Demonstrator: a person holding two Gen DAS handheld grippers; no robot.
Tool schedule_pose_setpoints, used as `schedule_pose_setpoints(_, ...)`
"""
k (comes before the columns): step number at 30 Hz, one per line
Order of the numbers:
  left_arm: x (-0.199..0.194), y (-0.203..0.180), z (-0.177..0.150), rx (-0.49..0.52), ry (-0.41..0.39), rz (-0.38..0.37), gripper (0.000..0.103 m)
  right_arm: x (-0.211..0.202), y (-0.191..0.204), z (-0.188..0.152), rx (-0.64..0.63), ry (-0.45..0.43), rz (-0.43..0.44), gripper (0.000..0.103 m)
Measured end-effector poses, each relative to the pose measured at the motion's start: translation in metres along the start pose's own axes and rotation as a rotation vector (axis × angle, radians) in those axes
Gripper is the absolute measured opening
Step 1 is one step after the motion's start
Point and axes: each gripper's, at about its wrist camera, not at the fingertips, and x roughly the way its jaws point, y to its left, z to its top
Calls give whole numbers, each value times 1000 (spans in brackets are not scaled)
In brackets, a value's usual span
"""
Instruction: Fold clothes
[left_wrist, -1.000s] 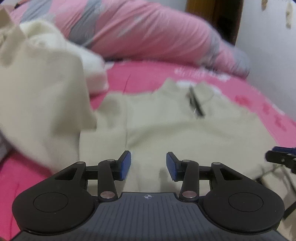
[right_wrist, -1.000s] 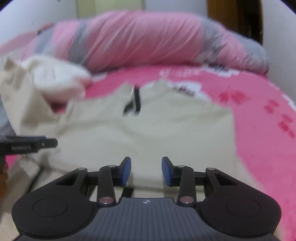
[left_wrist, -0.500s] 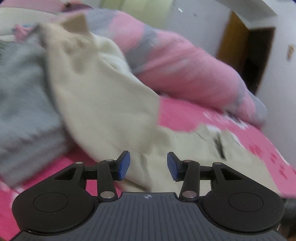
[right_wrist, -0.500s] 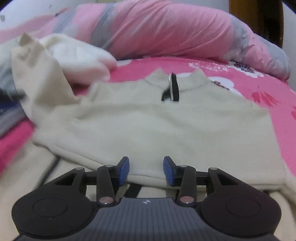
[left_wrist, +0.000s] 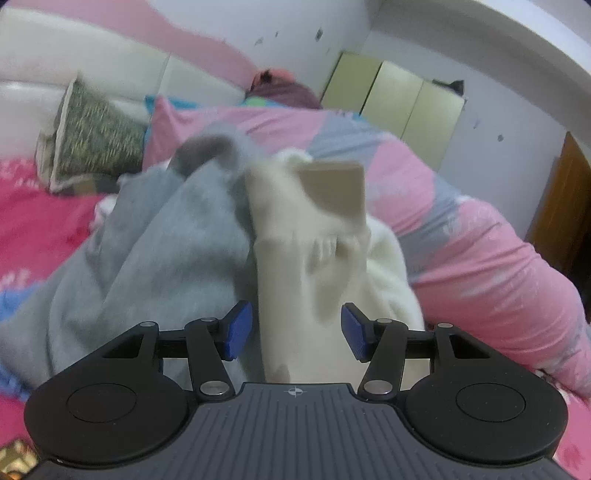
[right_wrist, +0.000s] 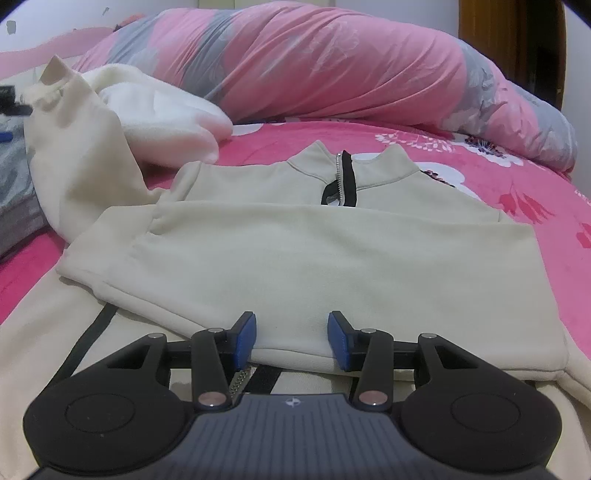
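Right gripper (right_wrist: 291, 339): blue-padded fingers spread apart, nothing between them, poised just above the near hem of the cream half-zip fleece sweatshirt (right_wrist: 314, 258). The sweatshirt lies flat on the bright pink floral bedsheet (right_wrist: 535, 192), lower part folded up over the chest, collar and black zipper tape (right_wrist: 345, 177) pointing away. Its left sleeve (right_wrist: 74, 155) runs up and off to the left, cuff raised and resting against a white fluffy garment (right_wrist: 166, 122). Behind, a rolled pink and grey quilt (right_wrist: 332, 62) spans the bed.

Left gripper (left_wrist: 295, 334): blue pads wide apart on either side of the sleeve (left_wrist: 306, 280); contact with the cloth cannot be told, the frame is blurred. The sleeve's tan cuff (left_wrist: 336, 184) stands up ahead. A crumpled grey knit garment (left_wrist: 147, 258) lies touching the sleeve on its left; the white fluffy garment (left_wrist: 388, 266) on its right. Farther back, a green patterned cushion (left_wrist: 96, 144) leans on the cream padded headboard (left_wrist: 110, 70).
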Motion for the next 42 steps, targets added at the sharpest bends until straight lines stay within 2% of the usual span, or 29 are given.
schedule_pose_setpoints(7,20,7,11,-57,-76,92,53,1,5,-1,-26,0,-22,47)
schedule_pose_setpoints(12,33,13,7,-106,-42,44,51,1,6,-1,-31,-1,-27,47)
schedule_pose_setpoints(16,43,18,3,-146,-14,2,27,1,7,-1,-38,-1,-33,47)
schedule_pose_setpoints(17,43,19,2,-152,-15,4,16,1,7,-1,-40,-1,-35,48)
schedule_pose_setpoints(19,42,18,-1,-157,-25,19,7,1,7,-1,-42,0,-37,48)
schedule_pose_setpoints(20,40,17,-1,-160,-33,25,4,1,7,-1,-42,0,-37,48)
schedule_pose_setpoints(24,27,11,0,-153,-77,26,2,1,8,-1,-43,0,-38,48)
schedule_pose_setpoints(29,-13,-20,1,-46,-183,-75,2,1,5,-2,-32,-1,-29,48)
schedule_pose_setpoints(34,-54,-77,-9,159,-242,-263,2,0,3,-3,-21,-6,-23,48)
schedule_pose_setpoints(38,-74,-119,-31,287,-191,-444,2,-1,1,-4,-10,-14,-15,48)
schedule_pose_setpoints(42,-84,-146,-72,413,-84,-548,2,-2,-2,-5,14,-22,3,49)
